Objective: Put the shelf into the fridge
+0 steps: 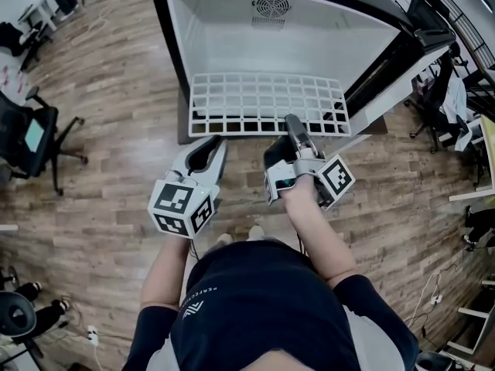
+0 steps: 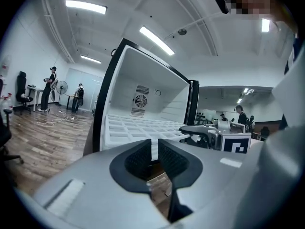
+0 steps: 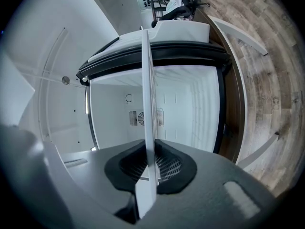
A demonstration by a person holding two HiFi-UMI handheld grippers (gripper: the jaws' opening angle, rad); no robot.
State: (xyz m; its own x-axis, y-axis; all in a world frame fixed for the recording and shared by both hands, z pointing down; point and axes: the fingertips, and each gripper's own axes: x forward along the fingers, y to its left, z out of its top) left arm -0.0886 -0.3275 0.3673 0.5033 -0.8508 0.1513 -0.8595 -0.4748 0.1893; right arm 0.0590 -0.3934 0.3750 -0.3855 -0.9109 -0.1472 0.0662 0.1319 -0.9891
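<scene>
Ahead at 12 o'clock stands one fridge [image 1: 232, 37], door open, its cavity smooth white plastic inside a black frame, with one round fan grille [image 1: 271, 6] on the back wall. One shelf [image 1: 267, 103], a flat white wire grid of square cells, lies level in the fridge mouth, with its near edge jutting out over the wood-plank floor [image 1: 116, 114]. There are two claws, each a grey shell with black ribbed pads and a marker cube. The right claw [image 1: 296, 126] pinches the shelf's near edge towards its 5 o'clock corner; its own view shows the shelf edge-on between the pads. The left claw [image 1: 213, 145], at 9 o'clock from the right one, is pressed almost together, with a thin slit and nothing in it, just short of the shelf.
</scene>
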